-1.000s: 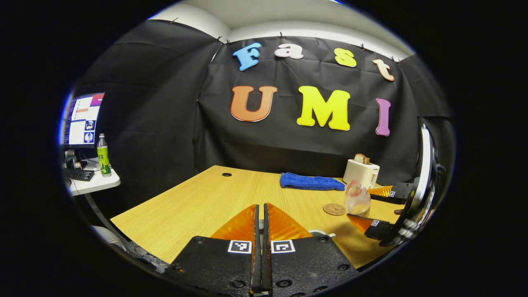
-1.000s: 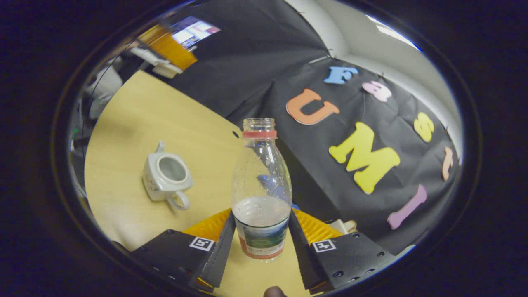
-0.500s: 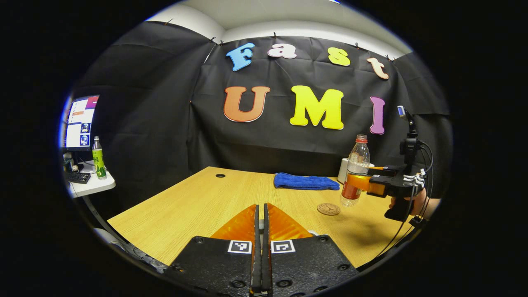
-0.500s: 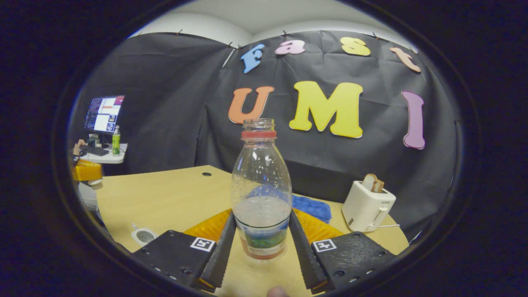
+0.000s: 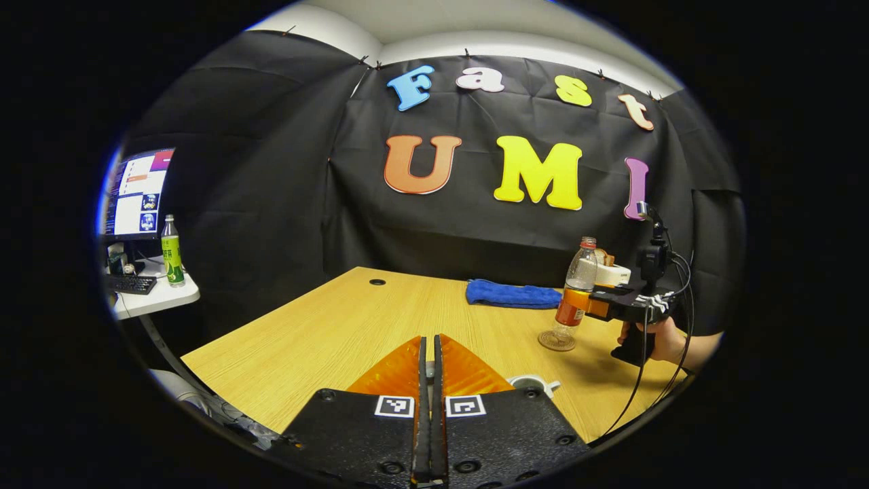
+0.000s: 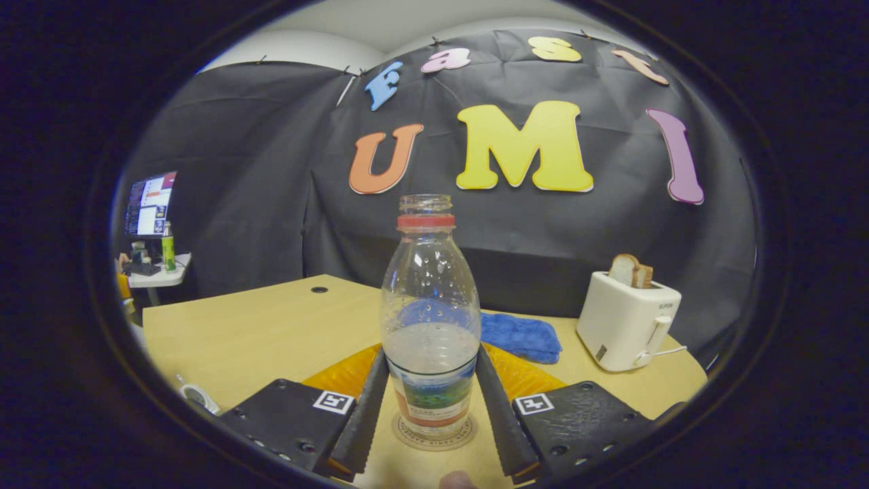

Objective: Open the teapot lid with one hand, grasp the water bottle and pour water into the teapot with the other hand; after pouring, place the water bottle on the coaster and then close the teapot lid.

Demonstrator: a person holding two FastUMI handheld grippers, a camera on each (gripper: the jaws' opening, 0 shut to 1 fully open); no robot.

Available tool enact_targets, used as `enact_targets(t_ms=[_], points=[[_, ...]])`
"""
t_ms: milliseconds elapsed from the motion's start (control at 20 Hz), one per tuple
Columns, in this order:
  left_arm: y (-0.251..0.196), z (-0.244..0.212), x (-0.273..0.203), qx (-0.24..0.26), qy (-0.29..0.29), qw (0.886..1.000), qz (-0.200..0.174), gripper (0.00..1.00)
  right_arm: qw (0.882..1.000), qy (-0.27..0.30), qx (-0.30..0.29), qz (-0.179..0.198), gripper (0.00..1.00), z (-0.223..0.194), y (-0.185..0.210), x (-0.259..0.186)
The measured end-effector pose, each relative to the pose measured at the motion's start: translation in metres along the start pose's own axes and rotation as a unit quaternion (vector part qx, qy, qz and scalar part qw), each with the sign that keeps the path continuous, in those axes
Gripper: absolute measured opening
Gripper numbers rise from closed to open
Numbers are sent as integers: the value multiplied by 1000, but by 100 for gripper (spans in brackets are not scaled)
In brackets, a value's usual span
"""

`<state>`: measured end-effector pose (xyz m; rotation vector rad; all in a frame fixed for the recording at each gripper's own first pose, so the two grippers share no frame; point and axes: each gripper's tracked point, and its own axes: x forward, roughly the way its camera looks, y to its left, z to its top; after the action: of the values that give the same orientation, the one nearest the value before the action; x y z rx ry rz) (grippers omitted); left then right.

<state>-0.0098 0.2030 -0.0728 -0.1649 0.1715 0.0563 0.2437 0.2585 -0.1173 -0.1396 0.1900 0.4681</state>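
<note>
Your right tongs (image 6: pixel 431 401) pinch the upright bottle (image 6: pixel 430 319) on the coaster (image 6: pixel 434 435); your left tongs (image 5: pixel 427 380) are pressed together above the desk (image 5: pixel 326 339).

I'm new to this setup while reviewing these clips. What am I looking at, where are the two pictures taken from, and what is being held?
A person holds a two-finger tool in each hand; a camera rides on each. In the right gripper view, the right gripper clamps the water bottle standing on the coaster. The left gripper view shows the left gripper, fingers together, the teapot just past it, and that hand farther off. On the table: a blue cloth and a toaster.
</note>
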Motion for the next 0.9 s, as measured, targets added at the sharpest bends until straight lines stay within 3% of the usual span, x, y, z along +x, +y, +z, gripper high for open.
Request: enact_targets(t_ms=[450,500,550,650,900], points=[[-1,-7,6,-3,11,1000,-1,3,999,19,24,-15,76,-19,-12,8],[-2,-6,6,-3,10,1000,-2,3,999,20,27,-14,78,-19,-11,9],[-2,-6,6,-3,9,1000,-3,3,999,22,27,-15,87,-21,-13,9],[-3,-5,7,-2,6,1000,-1,3,999,21,27,-21,93,-19,-16,5],[-26,2,4,4,-9,1000,-12,3,998,16,60,-4,95,-10,-13,-50]])
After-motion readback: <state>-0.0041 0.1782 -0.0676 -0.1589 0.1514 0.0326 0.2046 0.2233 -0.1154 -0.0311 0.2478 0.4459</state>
